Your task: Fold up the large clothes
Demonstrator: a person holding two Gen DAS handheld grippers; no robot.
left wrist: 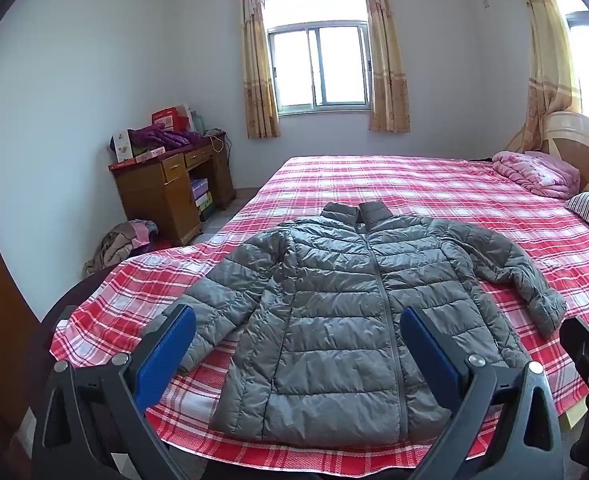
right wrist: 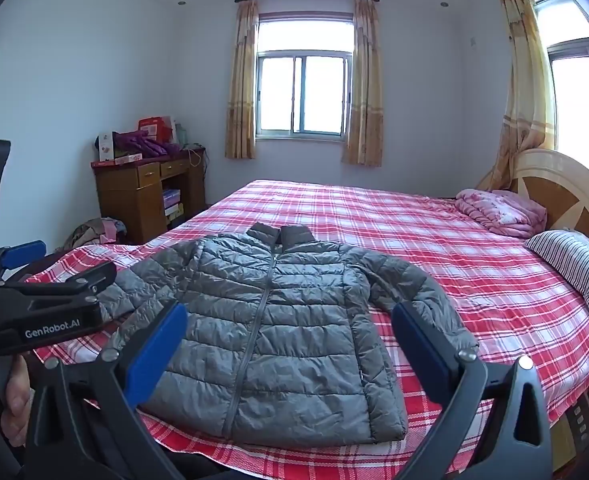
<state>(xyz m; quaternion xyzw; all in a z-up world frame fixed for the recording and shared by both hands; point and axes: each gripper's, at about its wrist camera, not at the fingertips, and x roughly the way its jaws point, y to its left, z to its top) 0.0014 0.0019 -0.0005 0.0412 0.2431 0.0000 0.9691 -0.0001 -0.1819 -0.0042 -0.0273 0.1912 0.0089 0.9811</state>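
Folding had not yet begun, as I judged it: the grey puffer jacket [left wrist: 334, 316] lay flat and zipped on the red plaid bed [left wrist: 434, 184], front up, with its hem at the near edge of the bed and its collar pointing toward the far edge under the window [left wrist: 318, 68]. Both sleeves were spread out, one toward the near corner on the desk side, the other angled toward the headboard side, where a striped pillow [right wrist: 574, 268] and a pink quilt [right wrist: 502, 208] sat well apart from it.

My left gripper [left wrist: 298, 340] hung over the lower part of the jacket with its jaws spread wide and nothing between the blue pads [left wrist: 166, 356] but air; I saw no contact with the fabric. My right gripper [right wrist: 290, 340] stood likewise, jaws fully apart, empty, looking down along the jacket's right side.

So I read this as the approach before the first grasp. The next move, I thought, called for each gripper to drop to a sleeve or an outer edge and pinch only the top layers of the slippery quilted shell, then carry that side inward across the zip. The puffy fill might spring back, so a firm, low pinch near the bed surface seemed wise.
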